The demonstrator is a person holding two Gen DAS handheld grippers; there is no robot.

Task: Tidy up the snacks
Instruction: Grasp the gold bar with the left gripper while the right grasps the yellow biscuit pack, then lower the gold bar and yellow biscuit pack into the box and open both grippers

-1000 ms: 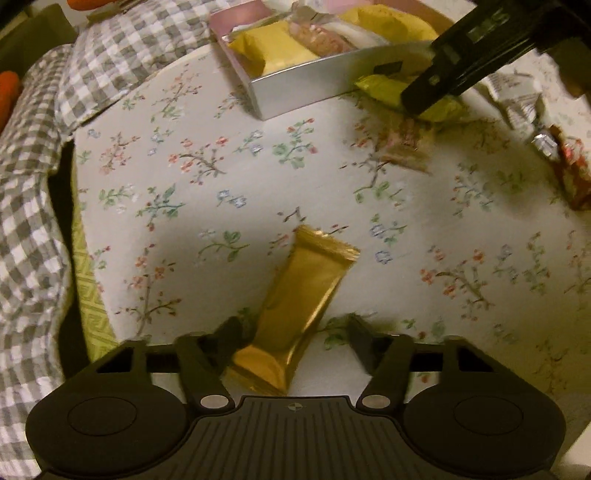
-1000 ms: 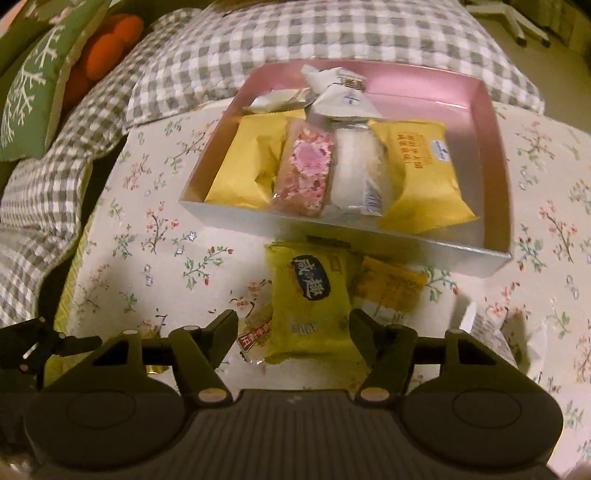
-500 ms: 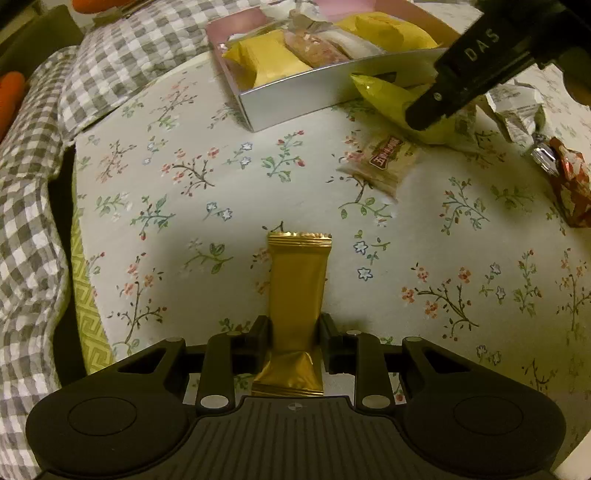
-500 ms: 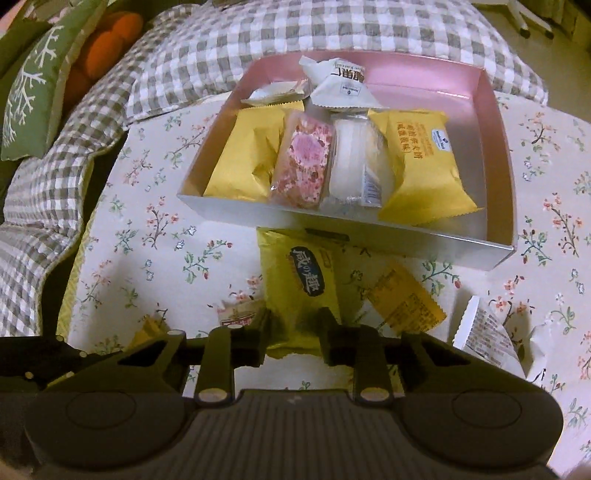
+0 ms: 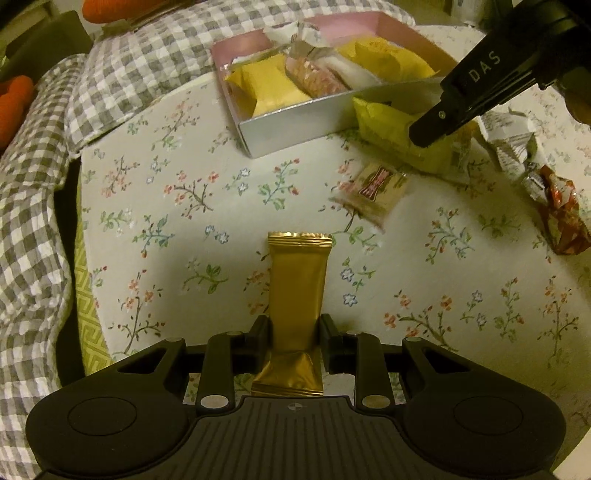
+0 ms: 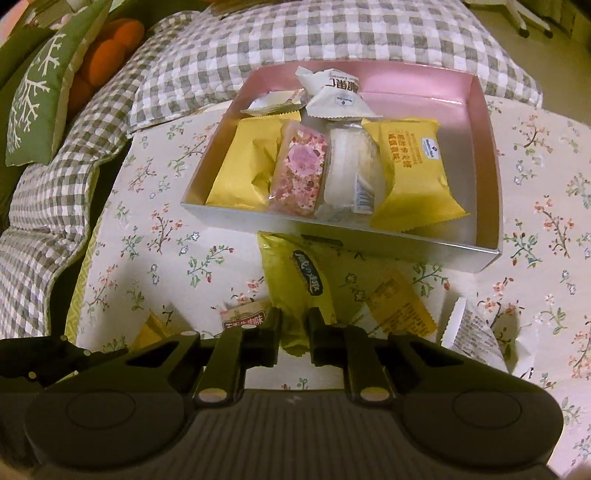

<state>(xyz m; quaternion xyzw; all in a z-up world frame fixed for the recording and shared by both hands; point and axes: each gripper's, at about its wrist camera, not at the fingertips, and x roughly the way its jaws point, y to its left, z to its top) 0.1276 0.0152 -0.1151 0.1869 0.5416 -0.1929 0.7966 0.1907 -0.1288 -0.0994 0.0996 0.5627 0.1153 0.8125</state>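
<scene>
Foreground: left gripper (image 5: 295, 334), jaws clamped on a gold-foil snack bar (image 5: 297, 288) standing over the floral worktop (image 5: 184, 206). Right gripper (image 6: 294, 330), jaws having just closed, pinches the near end of a yellow-green snack packet (image 6: 295, 275) lying just before the pink-lined box (image 6: 484, 155). Inside the box lie yellow, pink and white packets. Beyond: a checked quilt (image 6: 332, 33).

On the floral tablecloth (image 5: 147, 236) we see a snack box (image 6: 487, 177) at the far side, packets lined up inside it. Just before its near wall lies a snack packet (image 6: 295, 273), held in the right gripper (image 6: 293, 332). Nearer us, a long bar (image 5: 297, 288) sits in the left gripper (image 5: 295, 339), a small packet (image 5: 376, 188) between bar and box.
</scene>
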